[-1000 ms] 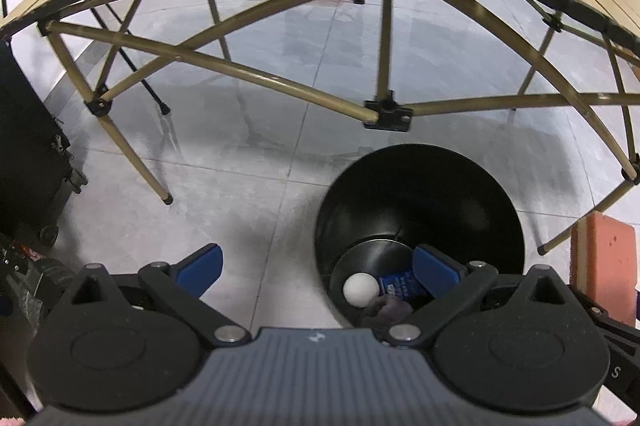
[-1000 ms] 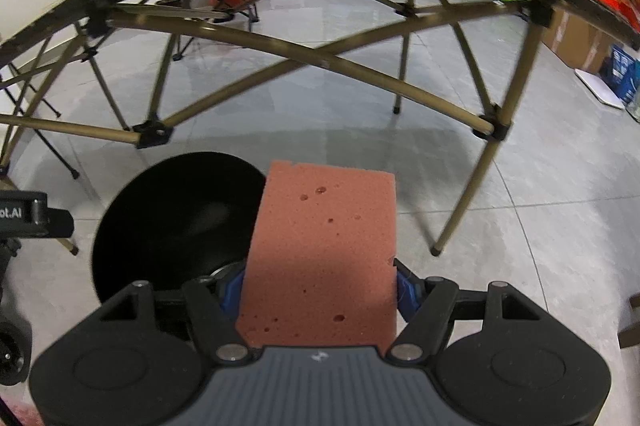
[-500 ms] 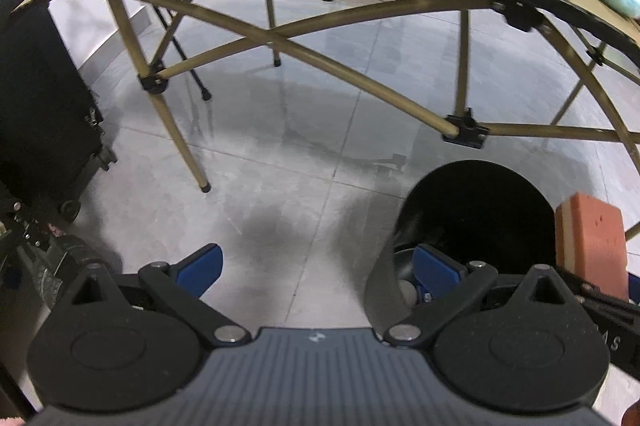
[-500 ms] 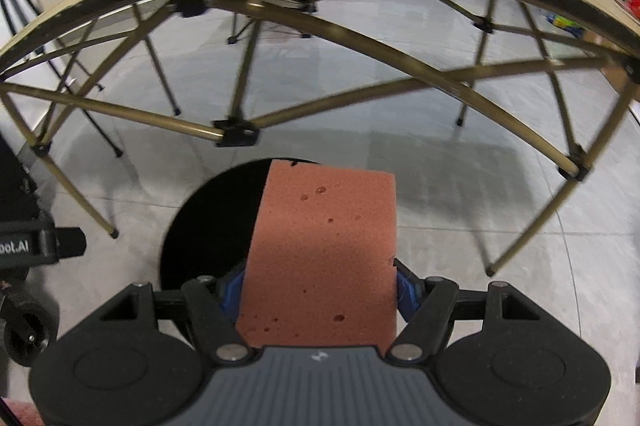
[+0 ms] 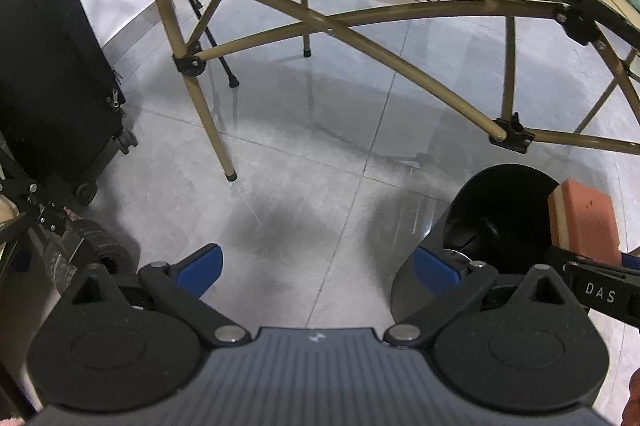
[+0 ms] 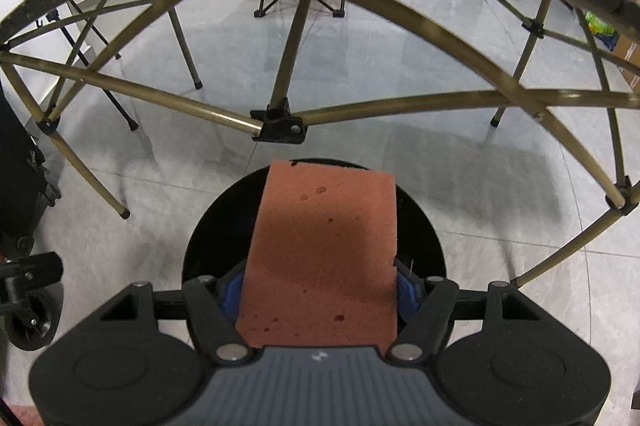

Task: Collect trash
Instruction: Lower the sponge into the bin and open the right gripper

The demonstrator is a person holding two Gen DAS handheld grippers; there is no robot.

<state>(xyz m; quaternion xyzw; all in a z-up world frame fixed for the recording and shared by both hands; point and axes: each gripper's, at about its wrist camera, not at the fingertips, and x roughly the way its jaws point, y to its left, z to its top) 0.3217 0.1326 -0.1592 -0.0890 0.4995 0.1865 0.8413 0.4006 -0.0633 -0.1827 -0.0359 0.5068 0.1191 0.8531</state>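
My view into the black bin (image 6: 420,226) mostly blocked by the sponge (image 6: 324,250), clamped in my right gripper (image 6: 320,290) directly above it, left gripper (image 5: 316,266) spread wide, empty.

Black gripper (image 5: 318,272) bodies, blue pads (image 5: 199,270), silver screws.

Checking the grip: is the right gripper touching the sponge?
Touching. Right wrist view shows the right gripper with blue pads pressed against both sides of the sponge.
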